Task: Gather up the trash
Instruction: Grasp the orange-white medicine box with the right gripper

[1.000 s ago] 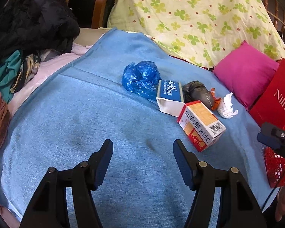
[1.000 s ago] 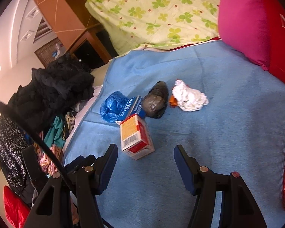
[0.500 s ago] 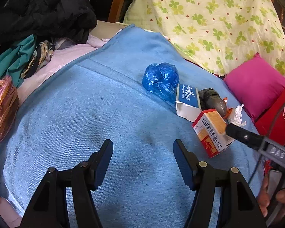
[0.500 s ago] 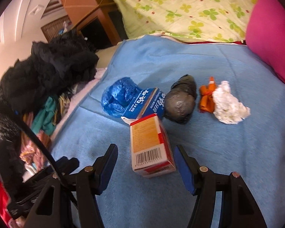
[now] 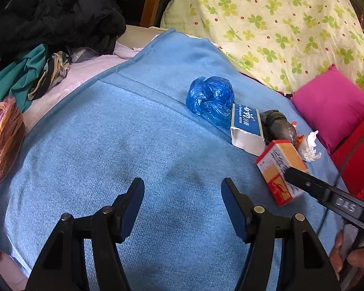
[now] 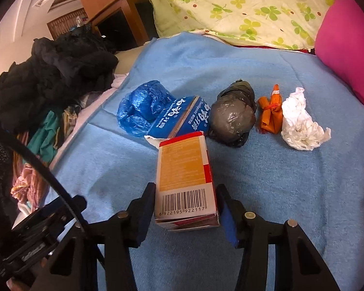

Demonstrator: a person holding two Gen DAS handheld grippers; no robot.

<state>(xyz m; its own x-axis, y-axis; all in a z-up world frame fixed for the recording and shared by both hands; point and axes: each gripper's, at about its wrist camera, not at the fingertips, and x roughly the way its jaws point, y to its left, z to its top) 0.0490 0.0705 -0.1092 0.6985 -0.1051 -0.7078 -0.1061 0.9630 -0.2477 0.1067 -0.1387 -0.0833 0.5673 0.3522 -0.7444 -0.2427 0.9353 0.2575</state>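
The right claw [image 6: 185, 208] is closing around the near end of an orange and white carton [image 6: 185, 177], the end with the barcode. A second ago the carton was lying ahead of the claw with its jaws much wider; now the claw has come forward and down, and its jaws have just been narrowing, with the carton between them. Both pads are sitting against the carton's sides, so the claw appears to be grasping it, though the carton is still resting on the blue blanket [image 6: 291, 189]. This looks like the first pickup of the trash.

Just beyond the carton a blue box [image 6: 179, 118] is lying, touching a crumpled blue plastic bag [image 6: 143, 106] to its left. To the right a dark wrapped bundle [image 6: 233, 118], an orange wrapper [image 6: 270, 116] and a white crumpled tissue [image 6: 301, 126] are waiting in a row.

The left claw [image 5: 182, 206] is hovering released over bare blanket, holding nothing, left of the carton.
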